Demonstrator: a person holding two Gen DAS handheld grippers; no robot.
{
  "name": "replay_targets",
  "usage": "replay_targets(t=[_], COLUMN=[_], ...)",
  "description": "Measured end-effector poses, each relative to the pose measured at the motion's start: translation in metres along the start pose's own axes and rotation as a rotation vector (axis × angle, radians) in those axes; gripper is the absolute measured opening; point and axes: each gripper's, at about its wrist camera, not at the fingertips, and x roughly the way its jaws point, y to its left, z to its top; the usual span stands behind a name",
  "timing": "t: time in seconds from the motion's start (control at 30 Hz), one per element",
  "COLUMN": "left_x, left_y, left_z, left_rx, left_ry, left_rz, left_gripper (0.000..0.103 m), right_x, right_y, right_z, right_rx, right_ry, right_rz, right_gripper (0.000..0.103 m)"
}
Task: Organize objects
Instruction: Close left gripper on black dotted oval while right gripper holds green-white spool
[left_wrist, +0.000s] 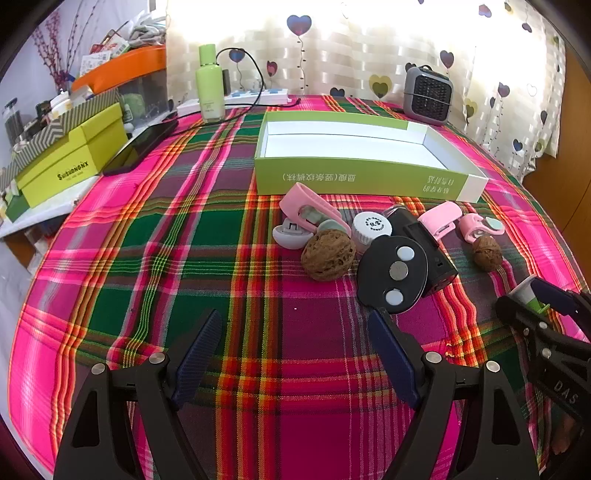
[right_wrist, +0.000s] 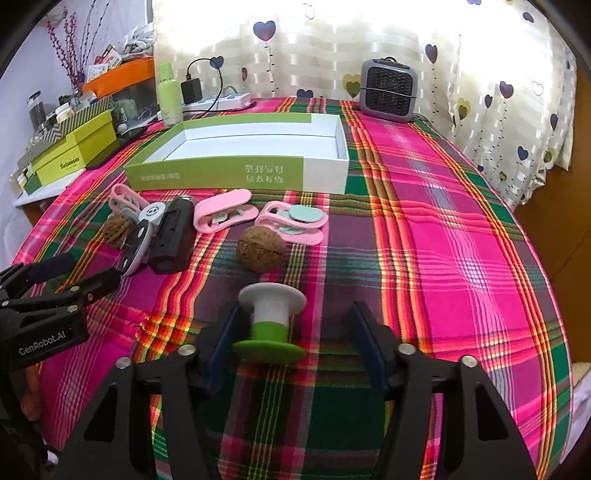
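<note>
My right gripper (right_wrist: 297, 343) is open around a white-and-green spool (right_wrist: 271, 325). The spool sits near the left pad, with a clear gap to the right pad. From the left wrist view, the same spool (left_wrist: 532, 295) shows between the right gripper's fingers. My left gripper (left_wrist: 295, 347) is open over bare cloth with nothing between its fingers. Ahead of it lie a large walnut (left_wrist: 328, 254), a black oval disc (left_wrist: 393, 275), a white cap (left_wrist: 371, 229), a black block (left_wrist: 428, 251), pink clips (left_wrist: 310, 212) and a small walnut (left_wrist: 487, 253). Behind them stands an empty green tray box (left_wrist: 362, 175).
A plaid cloth (right_wrist: 443, 240) covers the table. A grey heater (right_wrist: 388, 90), a green bottle (left_wrist: 209, 83) and a power strip (left_wrist: 255, 98) stand at the back. Yellow-green boxes (left_wrist: 70, 166) and a dark tablet (left_wrist: 142, 146) are at the left. The left gripper (right_wrist: 74, 277) shows at the left edge.
</note>
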Motion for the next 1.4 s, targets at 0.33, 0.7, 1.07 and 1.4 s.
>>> replay_targets(t=[0.33,0.7,1.07,1.4], left_x=[-0.005,-0.009,0.005,0.012], left_y=[0.001,-0.004,-0.017,-0.019], left_z=[0.003,0.012,0.023,0.029], left_rx=[-0.038,-0.016,0.033,0.034], left_ry=[0.006,0.004,0.024,0.023], left_rz=[-0.102,-0.159,-0.177,-0.165], left_gripper=[0.078,0.075,0.074,0.070], right_x=[-0.001,-0.001,0.002,0.004], right_y=[-0.005,0.001,0.007,0.008], right_z=[0.002,0.002,0.006,0.008], right_rx=[0.012,-0.017,-0.031,-0.030], right_ry=[-0.007,-0.012,-0.011,-0.002], right_rz=[0.019,0.072,0.097,0.107], right_gripper=[0.035,0.035,0.035,0.035])
